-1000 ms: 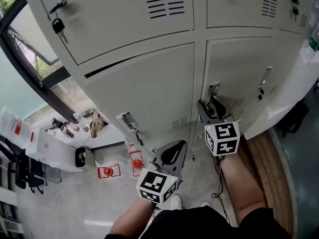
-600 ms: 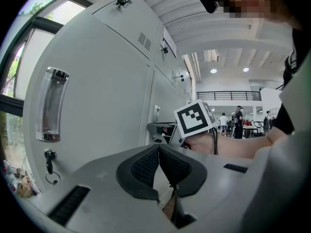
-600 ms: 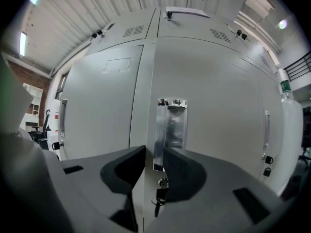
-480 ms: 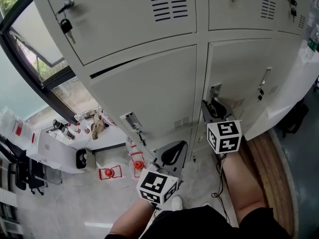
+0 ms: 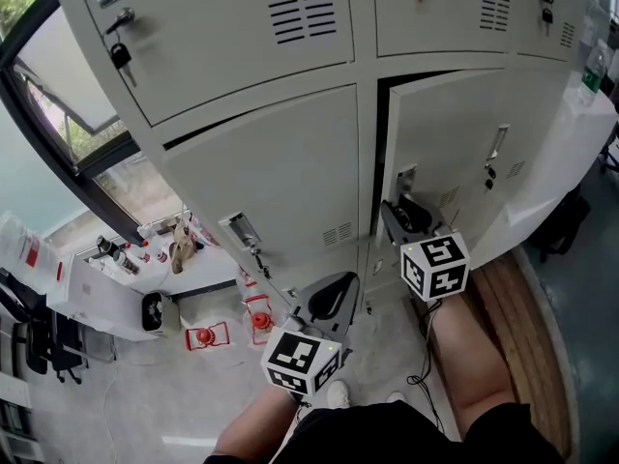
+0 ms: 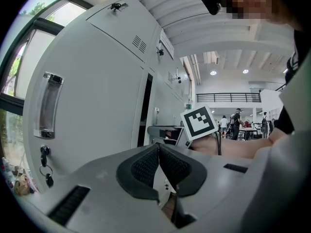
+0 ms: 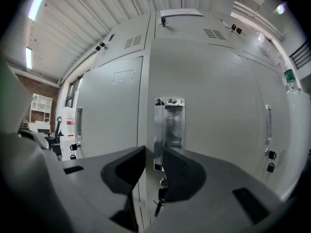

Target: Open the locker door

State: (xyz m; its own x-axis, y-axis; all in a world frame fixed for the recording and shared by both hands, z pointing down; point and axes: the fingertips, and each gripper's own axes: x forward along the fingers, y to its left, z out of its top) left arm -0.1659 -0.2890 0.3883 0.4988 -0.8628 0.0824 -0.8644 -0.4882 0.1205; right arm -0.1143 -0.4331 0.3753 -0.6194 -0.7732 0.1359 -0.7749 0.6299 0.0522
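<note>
1. Door has moved: the lower right locker door (image 5: 455, 153) sat flush a second ago. Now it stands cracked, with a dark gap (image 5: 381, 162) down its left edge and along the top. Both grippers are roughly where they were.
2. Right gripper (image 7: 154, 152): jaws closing, about halfway in, with the left lip of the chrome handle (image 7: 169, 130) between them. The pads look pressed onto it, so I read this as a grip.
3. Left gripper (image 6: 159, 147): jaws together, nothing in them. It hangs low in front of the neighbouring door (image 5: 271, 172) on the left and isn't touching it.
4. Door location: bottom row, right of the centre post. The handle is near its left edge with a key (image 7: 158, 200) hanging just below. Hinges are probably on the far right side, judging by where the gap opens.
5. Done so far: handle taken, door off its frame, swing just started.
6. Left to do: most of the swing — pull the handle outward until the door stands wide open.
7. Risk: the hold is on a thin lip near the bottom of the handle, so it could slip if the pull goes off-axis.
</note>
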